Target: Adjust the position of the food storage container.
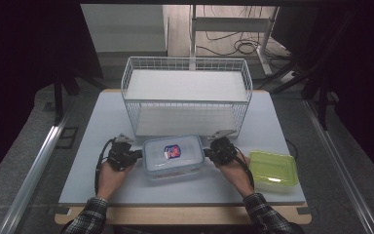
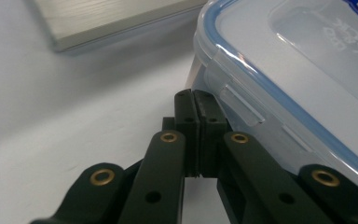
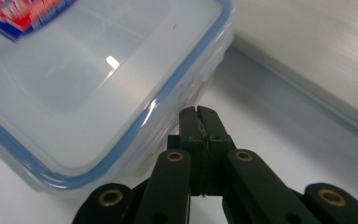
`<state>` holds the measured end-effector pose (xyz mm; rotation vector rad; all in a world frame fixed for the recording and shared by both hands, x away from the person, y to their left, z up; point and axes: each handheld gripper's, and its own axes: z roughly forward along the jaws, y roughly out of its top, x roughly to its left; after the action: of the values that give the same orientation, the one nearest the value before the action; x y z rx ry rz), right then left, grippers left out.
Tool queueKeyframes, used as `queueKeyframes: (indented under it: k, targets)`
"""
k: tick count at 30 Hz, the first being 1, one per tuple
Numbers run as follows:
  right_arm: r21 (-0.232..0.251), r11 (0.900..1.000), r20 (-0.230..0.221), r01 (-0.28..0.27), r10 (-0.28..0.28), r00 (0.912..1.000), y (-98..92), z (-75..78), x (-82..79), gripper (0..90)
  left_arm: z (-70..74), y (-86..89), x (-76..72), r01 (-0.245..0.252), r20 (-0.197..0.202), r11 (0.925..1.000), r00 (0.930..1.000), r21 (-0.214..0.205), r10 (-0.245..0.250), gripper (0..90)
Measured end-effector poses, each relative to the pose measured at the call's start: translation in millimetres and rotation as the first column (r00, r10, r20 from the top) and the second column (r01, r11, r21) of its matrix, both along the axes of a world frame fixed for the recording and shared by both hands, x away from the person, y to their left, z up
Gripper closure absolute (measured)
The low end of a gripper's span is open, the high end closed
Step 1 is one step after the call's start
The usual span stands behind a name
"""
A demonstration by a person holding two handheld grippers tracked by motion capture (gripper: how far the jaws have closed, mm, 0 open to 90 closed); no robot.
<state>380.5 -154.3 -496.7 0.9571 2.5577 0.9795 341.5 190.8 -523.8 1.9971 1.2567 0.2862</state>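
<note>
Here a clear plastic container [image 1: 173, 157] with a blue-edged snap lid and a red and blue sticker sits on the pale surface [image 1: 97, 126], and everything else is placed around it. Just behind the container stands a white wire basket [image 1: 186, 95], its front wall near the container's far edge, with a flat white board lying inside it. To the container's right, a little apart, lies a shallow yellow-green plastic box [image 1: 273, 168], close to the surface's right edge.

The left tongs [image 1: 135, 155] come in at the container's left end, held in the person's left hand [image 1: 112, 175]. In the left gripper view the left tongs [image 2: 197, 99] have their two black jaws pressed together with nothing between them, the tips right against the container [image 2: 298, 79] wall just below a lid latch. A pale flat edge, seemingly the basket's base [image 2: 116, 18], lies beyond.

The right tongs [image 1: 208, 151] meet the container's right end, held in the right hand [image 1: 236, 173]. In the right gripper view the right tongs [image 3: 199, 114] are likewise closed tight on nothing, tips beside the container [image 3: 93, 79] just under the lid's rim; whether they touch it I cannot tell. The basket's base [image 3: 317, 51] runs across the upper right of that view.

Between the two tongs stands the container alone. The basket blocks the way directly behind it, and the yellow-green box lies just beyond the right hand. Plaid sleeves [image 1: 85, 219] show at the near edge of the surface.
</note>
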Motion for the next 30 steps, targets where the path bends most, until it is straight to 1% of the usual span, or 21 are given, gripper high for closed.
queueKeyframes:
  k: [1,2,3,4,6,7,10,12,16,18,21,23,24,25,26,27,28,30]
  targets:
    - [-0.008,1.0000,0.001,-0.001,0.001,1.0000,-0.2,-0.8,-1.2,89.5,-0.3,-2.3,0.8,0.002,0.000,0.9999,1.0000,0.010,-0.001,89.7]
    - [-0.007,1.0000,0.005,-0.006,0.006,1.0000,-1.9,-0.5,-2.0,89.5,-0.2,-3.2,1.4,0.006,-0.004,1.0000,1.0000,0.006,-0.006,89.7]
    - [-0.012,0.9999,-0.006,-0.001,0.000,1.0000,-3.0,0.6,-3.4,89.5,-0.4,-3.8,3.0,0.021,-0.012,0.9997,0.9997,-0.011,-0.021,89.7]
    - [-0.028,0.9996,0.003,0.004,-0.004,1.0000,-4.5,1.9,-5.4,89.5,-0.6,-4.7,3.5,0.028,-0.013,0.9995,0.9995,-0.016,-0.028,89.7]
    - [-0.042,0.9991,0.004,0.003,-0.003,1.0000,-6.9,2.9,-9.4,89.6,0.0,-7.9,4.0,0.034,-0.010,0.9994,0.9994,-0.008,-0.034,89.8]
    - [-0.040,0.9992,-0.004,0.007,-0.007,1.0000,-8.6,3.2,-12.0,89.5,0.4,-9.2,4.4,0.041,-0.011,0.9992,0.9991,-0.005,-0.041,89.7]
    - [-0.036,0.9993,-0.026,0.009,-0.010,0.9996,-14.6,4.7,-20.0,89.5,0.0,-13.0,6.0,0.055,-0.011,0.9984,0.9984,-0.016,-0.055,89.8]
    - [-0.045,0.9990,-0.025,0.002,-0.003,0.9997,-17.7,5.8,-25.2,89.5,0.4,-15.9,6.5,0.063,-0.007,0.9980,0.9980,-0.010,-0.063,89.8]
    - [-0.050,0.9987,-0.030,-0.001,-0.001,0.9996,-23.6,6.7,-33.1,89.5,1.0,-21.3,5.7,0.075,-0.009,0.9971,0.9971,-0.014,-0.075,89.8]
    - [-0.054,0.9985,-0.028,0.000,-0.001,0.9996,-26.4,7.1,-35.3,89.5,1.2,-24.1,4.7,0.083,-0.012,0.9964,0.9964,-0.015,-0.084,89.8]
    - [-0.058,0.9983,-0.026,0.004,-0.005,0.9997,-31.2,7.5,-37.7,89.5,0.3,-27.2,4.3,0.104,-0.014,0.9942,0.9945,-0.030,-0.104,89.8]
    - [-0.049,0.9988,-0.033,0.008,-0.009,0.9994,-34.5,7.4,-38.7,89.5,0.1,-28.2,4.2,0.113,-0.012,0.9932,0.9935,-0.028,-0.113,89.8]
    - [-0.043,0.9991,-0.038,0.005,-0.007,0.9993,-36.0,7.4,-39.0,89.4,0.6,-28.1,3.9,0.115,-0.010,0.9933,0.9933,-0.011,-0.115,88.5]
    - [-0.035,0.9994,-0.044,0.003,-0.005,0.9990,-37.5,7.5,-39.3,88.8,1.2,-27.6,3.1,0.107,0.000,0.9942,0.9943,0.016,-0.107,83.6]
    - [-0.038,0.9993,-0.038,0.006,-0.008,0.9992,-39.0,8.2,-39.6,86.9,2.0,-25.8,2.1,0.099,0.006,0.9945,0.9951,0.034,-0.099,77.2]
    - [-0.046,0.9988,-0.027,0.016,-0.018,0.9995,-40.6,9.3,-40.1,84.3,3.2,-22.8,1.2,0.086,0.011,0.9953,0.9962,0.043,-0.087,73.2]
    - [-0.049,0.9986,-0.013,0.021,-0.022,0.9997,-43.3,10.6,-39.8,82.0,4.5,-19.2,0.1,0.074,0.017,0.9966,0.9970,0.036,-0.075,69.4]
    - [-0.027,0.9987,-0.004,0.043,-0.043,0.9991,-50.3,13.3,-38.8,76.0,7.5,-10.2,-2.4,0.064,0.032,0.9979,0.9974,0.004,-0.064,56.9]
